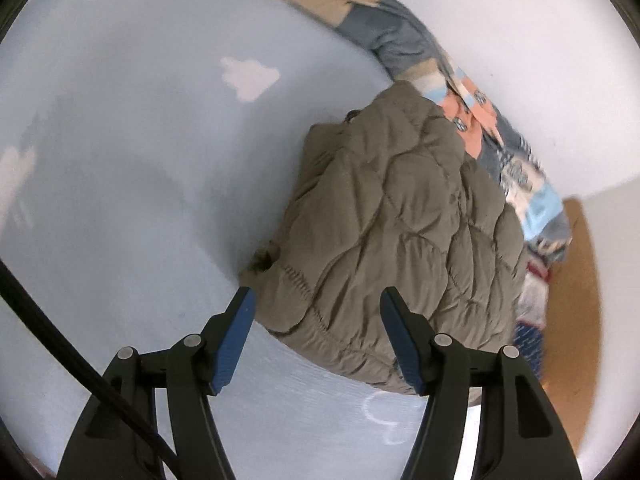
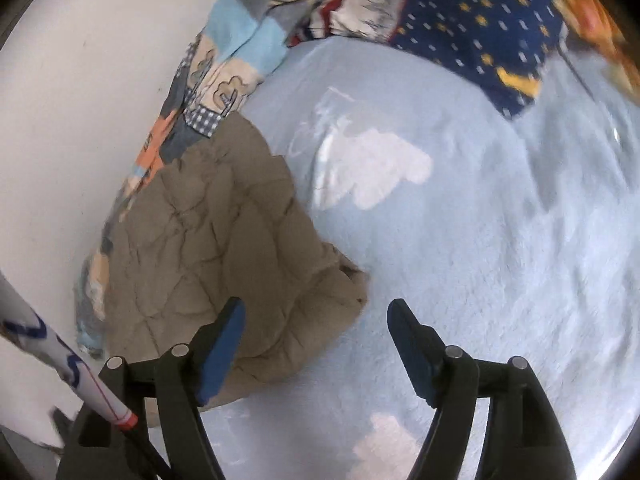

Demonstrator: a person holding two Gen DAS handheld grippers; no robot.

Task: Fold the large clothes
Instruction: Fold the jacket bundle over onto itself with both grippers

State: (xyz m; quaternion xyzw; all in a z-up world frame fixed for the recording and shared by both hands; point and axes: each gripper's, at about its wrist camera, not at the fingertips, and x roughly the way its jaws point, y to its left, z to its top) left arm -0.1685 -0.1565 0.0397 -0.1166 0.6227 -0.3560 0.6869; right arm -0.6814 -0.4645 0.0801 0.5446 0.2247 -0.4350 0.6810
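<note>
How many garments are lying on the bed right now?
1: a folded jacket on the sheet, against the patchwork quilt by the wall. Others may lie out of view.

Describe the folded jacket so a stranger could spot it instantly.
Start from the pale blue bedsheet with white clouds. Near its edge along the white wall lies an olive quilted jacket, folded into a puffy bundle. Unlike the patchwork blanket beside it, it is plain.

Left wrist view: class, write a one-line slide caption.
Open left hand-held gripper above a folded olive quilted jacket on a light-blue cloud-print bedsheet.
</note>
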